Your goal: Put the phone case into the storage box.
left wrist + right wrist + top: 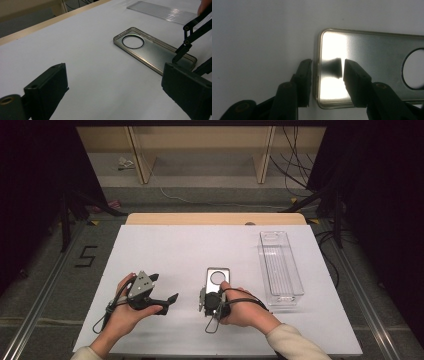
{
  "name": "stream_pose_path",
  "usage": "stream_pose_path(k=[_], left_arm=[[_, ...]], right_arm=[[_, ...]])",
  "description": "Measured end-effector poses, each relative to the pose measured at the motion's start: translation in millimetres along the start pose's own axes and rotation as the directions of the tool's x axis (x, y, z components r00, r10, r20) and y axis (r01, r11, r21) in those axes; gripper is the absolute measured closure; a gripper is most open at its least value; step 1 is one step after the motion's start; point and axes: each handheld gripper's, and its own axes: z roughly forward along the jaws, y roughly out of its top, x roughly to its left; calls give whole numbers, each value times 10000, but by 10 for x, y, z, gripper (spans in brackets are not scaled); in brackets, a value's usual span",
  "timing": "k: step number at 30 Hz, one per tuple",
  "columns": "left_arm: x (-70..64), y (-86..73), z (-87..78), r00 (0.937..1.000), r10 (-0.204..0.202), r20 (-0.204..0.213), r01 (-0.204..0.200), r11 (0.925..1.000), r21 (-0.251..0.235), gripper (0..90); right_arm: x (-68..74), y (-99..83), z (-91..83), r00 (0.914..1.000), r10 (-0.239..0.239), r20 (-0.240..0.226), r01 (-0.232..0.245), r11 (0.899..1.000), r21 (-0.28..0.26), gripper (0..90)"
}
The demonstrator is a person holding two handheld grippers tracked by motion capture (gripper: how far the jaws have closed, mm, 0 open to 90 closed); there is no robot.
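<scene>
The phone case (218, 279) lies flat on the white bench (165, 250), its near short end under the tips of the right claw (210, 296). In the right gripper view that claw (327, 72) straddles the end rim: one jaw stands on the bench just outside the rim, the other over the case's inner floor. The jaws are narrowly parted, with the rim between them, and I cannot tell whether they press on it. The left claw (167, 292) is held off to the left of the case, near but apart, its jaws spread wide and holding nothing; in the left gripper view the case (150, 48) lies ahead between those jaws.

The case's long axis runs straight away from the right claw, its round camera hole at the far end.

It is clear and glossy, with a yellowish rim and rounded corners, hollow side up.
</scene>
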Motion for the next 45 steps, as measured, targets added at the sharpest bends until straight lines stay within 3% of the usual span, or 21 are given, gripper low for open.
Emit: stream_pose_path(k=[28,45], left_arm=[[-3,-2,3,10000,29,12,-30,10000,14,72],[-3,-2,1,10000,33,15,-33,10000,13,74]], right_arm=[[22,54,8,9988,71,-479,-51,9992,402,787],[44,62,3,9991,211,-381,-191,9985,512,859]])
